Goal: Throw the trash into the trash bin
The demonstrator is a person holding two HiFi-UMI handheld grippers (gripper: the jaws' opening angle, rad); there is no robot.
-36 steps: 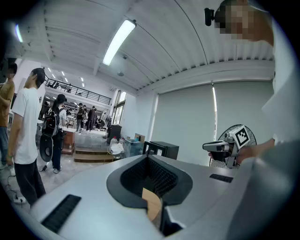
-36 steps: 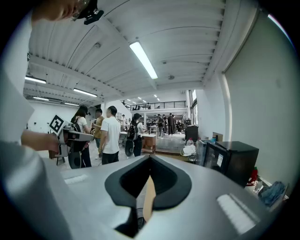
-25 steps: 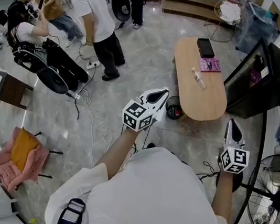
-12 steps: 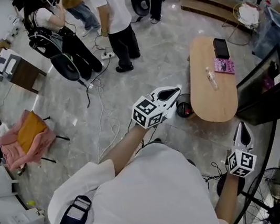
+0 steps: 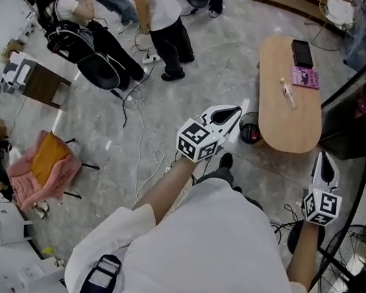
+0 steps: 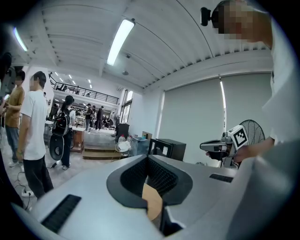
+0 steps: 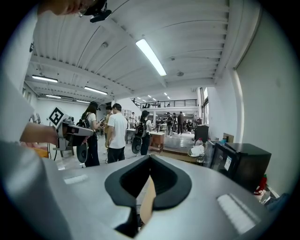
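our two grippers ride ahead of our white shirt [image 5: 201,257] as they did a second ago, but the room has slid under us. a shoe [image 5: 224,162] now shows in front of our body, the oval table [image 5: 284,125] has drifted right, and the standing people [image 5: 161,14] have slipped towards the top edge. we read that as walking up to the job, with nothing yet picked up.

the left gripper [image 5: 231,112] has its jaws pressed together on nothing. its tip points towards the small round black bin [image 5: 250,129] on the floor at the table's near end. the right gripper [image 5: 323,159], lower by our hip, is likewise closed and empty. a tan sliver sits low behind the pads [image 6: 161,176] in both gripper views alike, so we take it for part of the tool. the trash is in neither gripper; we judge it lies on the table, perhaps the slim pale tube [image 5: 287,90], though we cannot tell.

the grippers are smooth grey plastic with ribbed black pads. the bin is a squat, dark cylinder. the table is a flat rounded slab of pale wood; further along it lie a pink booklet [image 5: 305,77] and a flat black box [image 5: 301,53]. the floor [image 5: 211,68] is glossy grey stone.
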